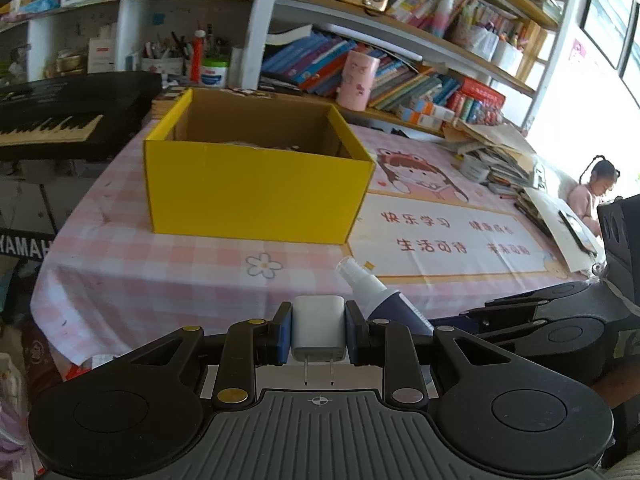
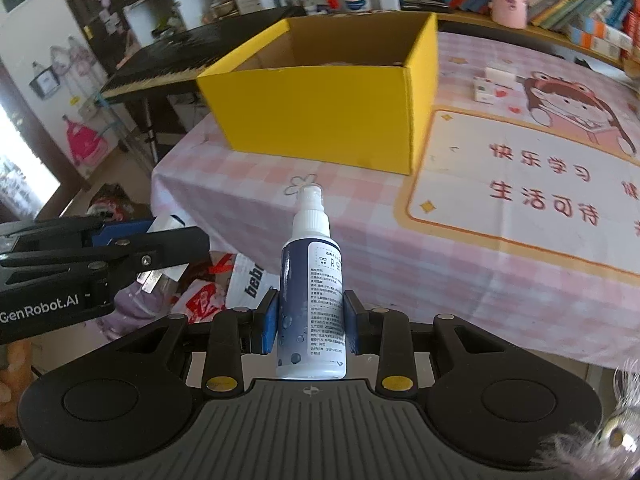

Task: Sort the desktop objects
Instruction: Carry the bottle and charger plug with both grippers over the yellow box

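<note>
Short of the worktop (image 1: 120, 280) edge, a white charger (image 1: 318, 330) is clamped in the left gripper (image 1: 318, 334) jaws and a spray bottle (image 2: 312, 304) in the right gripper (image 2: 310, 322). Carry step judged; both need lifting over the yellow box (image 1: 256, 196) rim before release.

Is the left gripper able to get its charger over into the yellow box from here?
Probably yes: the left gripper holds the charger, the yellow box is open-topped, and nothing lies between.

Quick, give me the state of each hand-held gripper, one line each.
Left hand-held gripper: shut on the white plug adapter, prongs toward the camera.
Right hand-held gripper: shut on the spray bottle, nozzle pointing away from the camera.
</note>
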